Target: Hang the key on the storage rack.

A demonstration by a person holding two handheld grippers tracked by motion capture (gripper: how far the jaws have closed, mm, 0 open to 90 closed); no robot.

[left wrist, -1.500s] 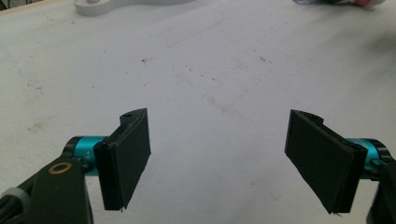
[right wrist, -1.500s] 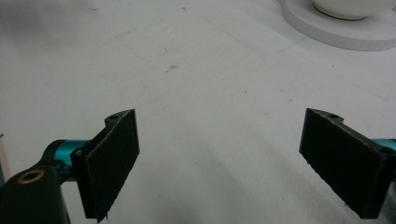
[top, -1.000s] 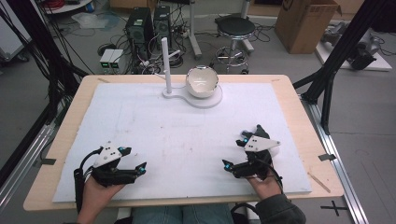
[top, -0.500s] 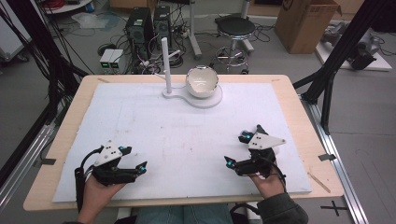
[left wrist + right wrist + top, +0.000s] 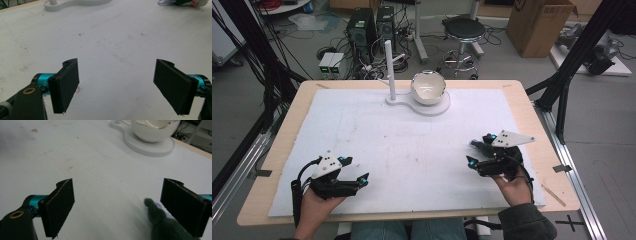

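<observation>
Worktop [image 5: 532,100]: pale wood board, covered almost edge to edge by a white sheet [image 5: 412,150] with faint scuffs and small brownish specks. No brand, label or lettering can be read on anything on it.

Left claw [image 5: 354,170]: black body, teal fittings, grey three-cornered plate on top, held in a hand at the near left corner of the sheet. Jaws spread wide apart, nothing between them; in the left gripper view only bare sheet lies beyond.

Right claw [image 5: 472,153]: same make, held at the near right of the sheet, pointing inward. Jaws spread wide, gripping nothing. In the right gripper view a dark green knitted thing [image 5: 162,225], blurred, sits just beside the right jaw; what it is cannot be told.

Bowl [image 5: 428,87]: white, rounded, shiny inside, seated on a flat white stand [image 5: 419,106] at the far middle of the sheet, well apart from both claws.

Post [image 5: 389,67]: white, upright, rising from the stand's left end.
</observation>
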